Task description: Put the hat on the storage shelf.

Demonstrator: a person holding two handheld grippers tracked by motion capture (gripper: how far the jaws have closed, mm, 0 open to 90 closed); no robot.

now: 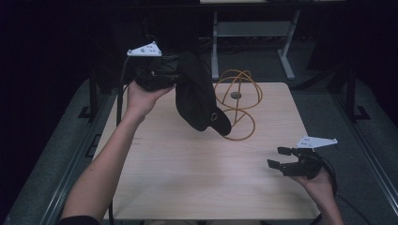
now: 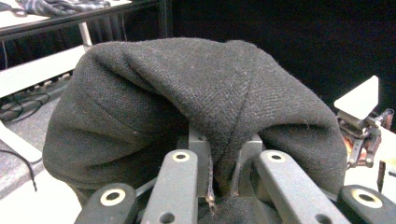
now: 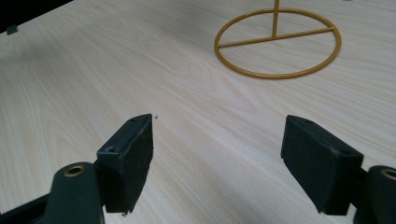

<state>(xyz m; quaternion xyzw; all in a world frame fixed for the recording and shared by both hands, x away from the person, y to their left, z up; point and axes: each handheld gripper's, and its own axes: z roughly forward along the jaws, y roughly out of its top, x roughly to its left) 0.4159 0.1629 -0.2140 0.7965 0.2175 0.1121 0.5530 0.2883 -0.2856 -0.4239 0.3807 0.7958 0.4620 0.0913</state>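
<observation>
A black wool cap (image 1: 197, 93) hangs in the air over the far left part of the table, pinched by my left gripper (image 1: 174, 77), which is shut on its fabric. In the left gripper view the cap (image 2: 196, 107) bulges over the closed jaws, a fold squeezed between them. Just behind and right of the cap stands a yellow wire hat stand (image 1: 239, 101) with a round base ring (image 3: 278, 43). My right gripper (image 1: 278, 157) hovers low over the table's near right corner, open with nothing between its pads (image 3: 130, 161).
The light wooden table (image 1: 187, 168) is bare in front and at the left. Dark floor and a grey desk frame (image 1: 253, 33) lie beyond the far edge. The right gripper (image 2: 362, 126) also appears far off in the left gripper view.
</observation>
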